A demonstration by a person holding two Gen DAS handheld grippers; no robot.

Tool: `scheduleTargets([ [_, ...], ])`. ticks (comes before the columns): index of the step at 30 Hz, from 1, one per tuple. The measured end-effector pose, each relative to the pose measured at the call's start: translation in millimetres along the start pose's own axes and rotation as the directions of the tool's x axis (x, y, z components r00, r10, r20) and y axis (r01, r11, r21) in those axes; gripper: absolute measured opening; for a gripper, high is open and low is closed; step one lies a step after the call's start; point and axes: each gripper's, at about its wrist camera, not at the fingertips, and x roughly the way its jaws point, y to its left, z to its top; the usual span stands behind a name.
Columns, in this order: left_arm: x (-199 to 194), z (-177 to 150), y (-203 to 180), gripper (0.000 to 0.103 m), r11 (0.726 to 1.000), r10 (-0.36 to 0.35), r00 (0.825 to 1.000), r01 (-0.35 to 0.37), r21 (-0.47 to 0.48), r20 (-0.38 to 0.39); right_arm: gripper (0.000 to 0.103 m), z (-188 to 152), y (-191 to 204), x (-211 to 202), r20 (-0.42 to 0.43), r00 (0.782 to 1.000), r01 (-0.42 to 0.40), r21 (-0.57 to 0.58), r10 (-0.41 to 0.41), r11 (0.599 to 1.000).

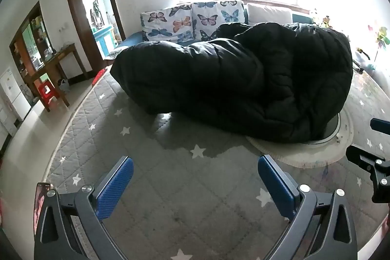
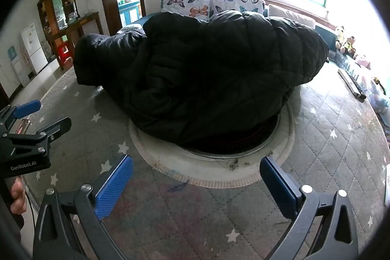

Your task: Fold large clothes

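Observation:
A large black puffer coat lies in a bulky heap on the round table with a grey star-patterned quilted cover. It also shows in the right wrist view, resting partly over a round turntable. My left gripper is open and empty, held above the cover in front of the coat. My right gripper is open and empty, in front of the turntable rim. Each gripper shows at the edge of the other's view.
A sofa with butterfly cushions stands behind the table under a bright window. A wooden side table and red stool stand at the left. Stuffed toys and a long flat object lie at the right.

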Motion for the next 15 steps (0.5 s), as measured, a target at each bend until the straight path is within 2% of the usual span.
scheduleTargets([
  [15, 8.8, 0.1, 0.5, 0.103, 1.000, -0.013, 1.000, 0.013, -0.009, -0.022, 0.103, 0.5, 2.9, 3.7, -0.006, 1.000, 0.002, -0.007, -0.002, 1.000],
])
